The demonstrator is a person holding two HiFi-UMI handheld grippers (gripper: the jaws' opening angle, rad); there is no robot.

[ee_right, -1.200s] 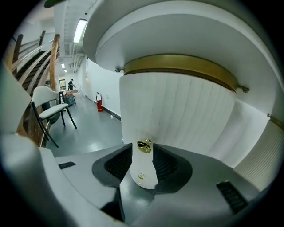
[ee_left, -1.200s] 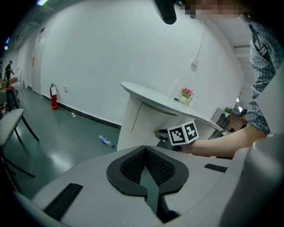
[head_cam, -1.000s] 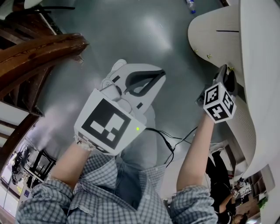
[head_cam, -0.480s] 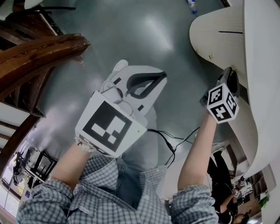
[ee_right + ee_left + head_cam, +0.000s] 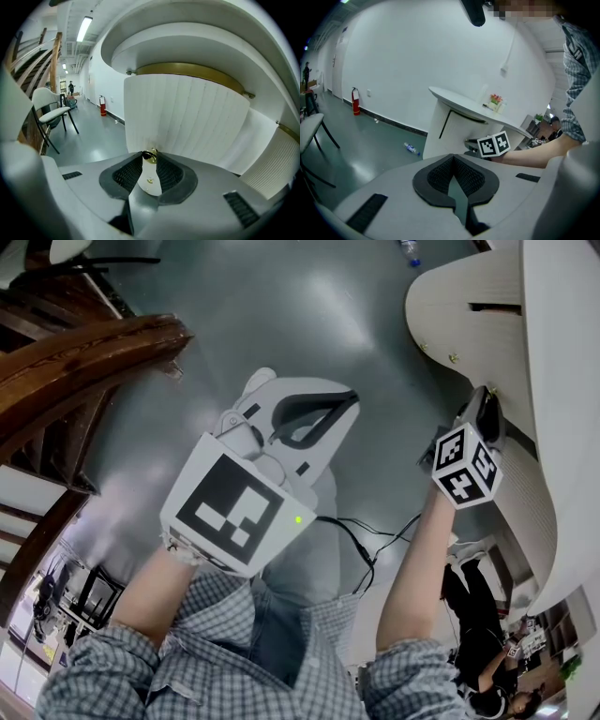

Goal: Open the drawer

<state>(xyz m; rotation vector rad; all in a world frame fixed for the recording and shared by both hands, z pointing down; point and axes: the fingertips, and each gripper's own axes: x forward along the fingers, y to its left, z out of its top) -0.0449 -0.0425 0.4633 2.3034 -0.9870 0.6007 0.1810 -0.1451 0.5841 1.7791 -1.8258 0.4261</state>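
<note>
The drawer front (image 5: 187, 117) is white, ribbed and curved, with a brass band showing along its top edge. Its small brass knob (image 5: 149, 154) sits between the tips of my right gripper (image 5: 149, 157), which is shut on it. From the head view, the right gripper (image 5: 486, 405) presses against the curved white cabinet (image 5: 459, 306) at the right, its marker cube just below. My left gripper (image 5: 347, 405) hangs in mid-air over the floor, away from the cabinet. In its own view the left gripper (image 5: 452, 157) is shut on nothing.
A wooden staircase (image 5: 75, 352) fills the left side. A water bottle (image 5: 408, 251) lies on the grey floor by the cabinet. A white chair (image 5: 51, 112) stands further off, near a fire extinguisher (image 5: 356, 101) by the wall. A black cable (image 5: 356, 540) trails below my arms.
The right gripper went a little toward the cabinet, then back toward me with the knob. A dark slot on the cabinet looks wider. The left gripper barely moved.
</note>
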